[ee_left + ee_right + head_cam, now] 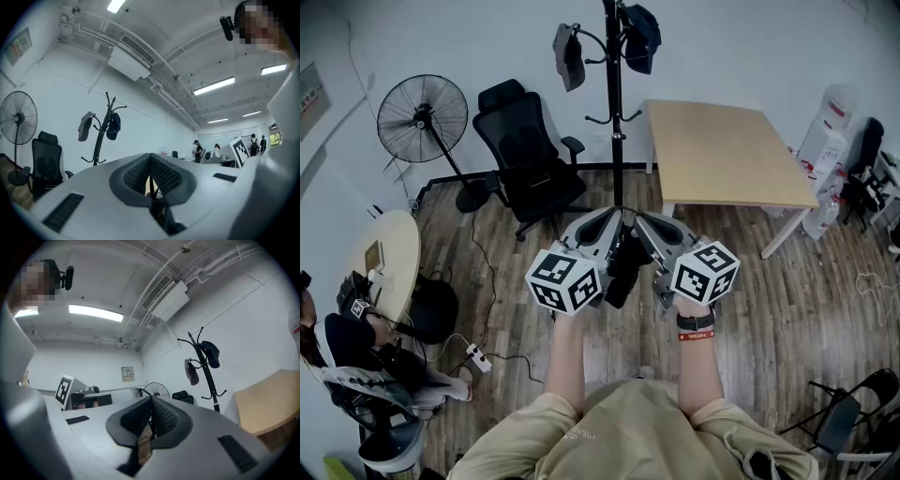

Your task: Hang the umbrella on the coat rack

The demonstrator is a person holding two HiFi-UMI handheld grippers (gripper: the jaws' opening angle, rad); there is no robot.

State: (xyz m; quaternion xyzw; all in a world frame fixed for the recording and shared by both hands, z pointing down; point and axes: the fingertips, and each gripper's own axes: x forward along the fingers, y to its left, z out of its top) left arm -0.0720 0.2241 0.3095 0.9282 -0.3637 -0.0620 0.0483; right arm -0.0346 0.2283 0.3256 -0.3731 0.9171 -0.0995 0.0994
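The black coat rack (pixel 614 103) stands by the far wall, with a grey cap (pixel 569 56) and a dark cap (pixel 639 37) on its upper hooks. It also shows in the left gripper view (pixel 101 140) and the right gripper view (pixel 208 376). I hold both grippers close together in front of me, tips meeting and pointing toward the rack's base. A black folded umbrella (pixel 623 272) hangs between and under them. My left gripper (pixel 614 218) (pixel 150 180) and right gripper (pixel 151 420) (pixel 636 218) both look shut, each with a thin dark strap pinched between its pads.
A light wood table (pixel 722 155) stands right of the rack, a black office chair (pixel 525 150) and a standing fan (pixel 422 117) to its left. At the far left are a round table (pixel 389 253) and a seated person (pixel 337 347). A power strip (pixel 478 356) lies on the floor.
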